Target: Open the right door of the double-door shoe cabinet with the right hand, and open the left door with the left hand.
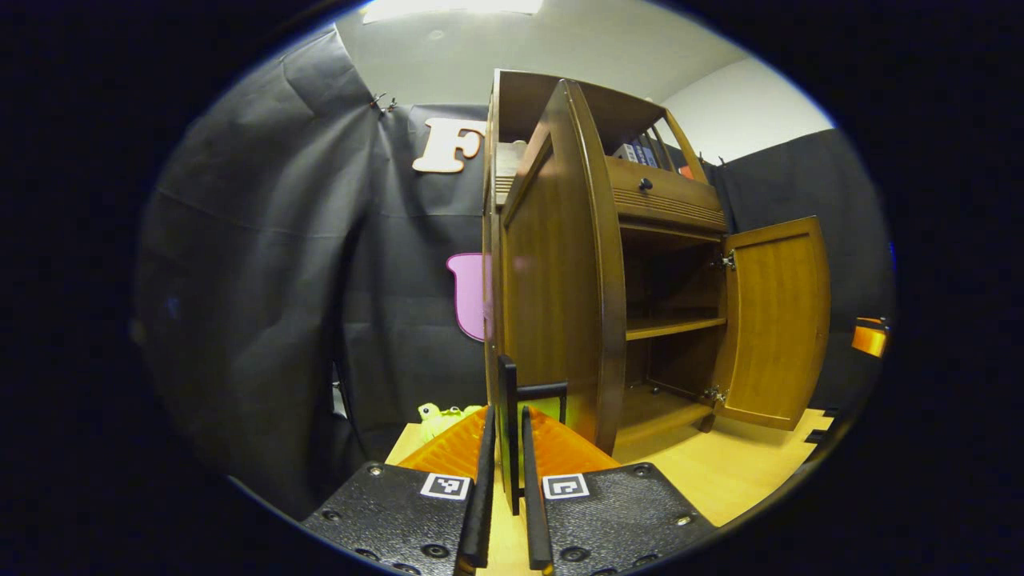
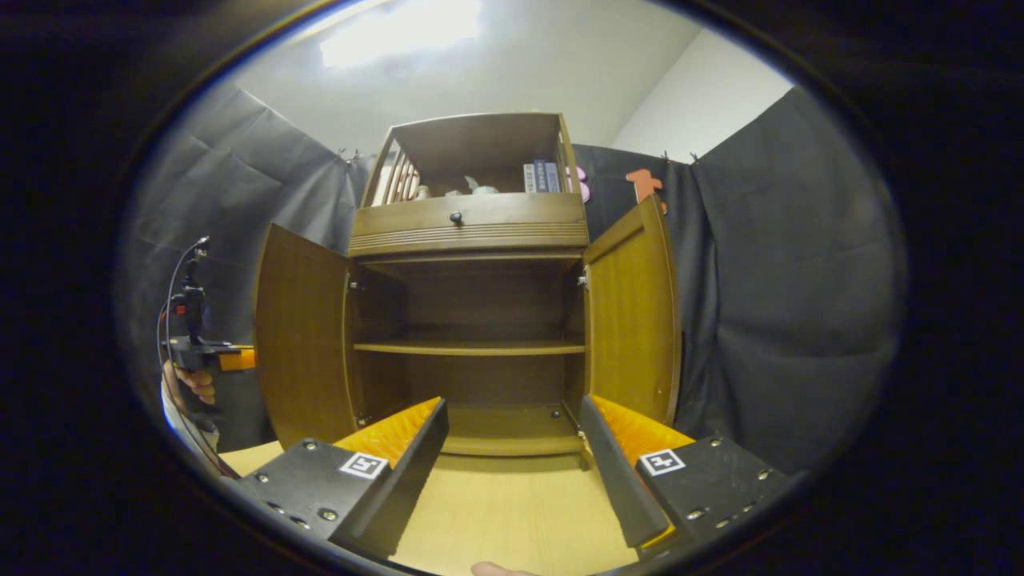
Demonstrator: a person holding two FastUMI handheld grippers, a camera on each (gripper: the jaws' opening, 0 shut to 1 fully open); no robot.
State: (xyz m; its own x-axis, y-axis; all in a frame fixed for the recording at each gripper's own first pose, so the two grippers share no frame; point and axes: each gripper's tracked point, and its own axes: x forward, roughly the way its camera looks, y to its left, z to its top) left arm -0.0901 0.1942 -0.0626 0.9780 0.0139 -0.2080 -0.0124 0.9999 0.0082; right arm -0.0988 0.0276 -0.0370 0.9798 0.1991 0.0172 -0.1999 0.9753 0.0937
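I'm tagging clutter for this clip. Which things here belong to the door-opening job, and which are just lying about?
Job:
shoe cabinet
left door, handle between the left gripper fingers
right door, swung open
right gripper, open

Lying about:
books on top shelf
green plush toy
drawer knob

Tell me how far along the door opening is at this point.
Both doors look open. In the right gripper view the right door and left door stand swung out, shelves exposed. The right hand-held gripper is open and clear of the cabinet. In hand: the left hand-held gripper is nearly closed around the left door's handle. Left: letting go.
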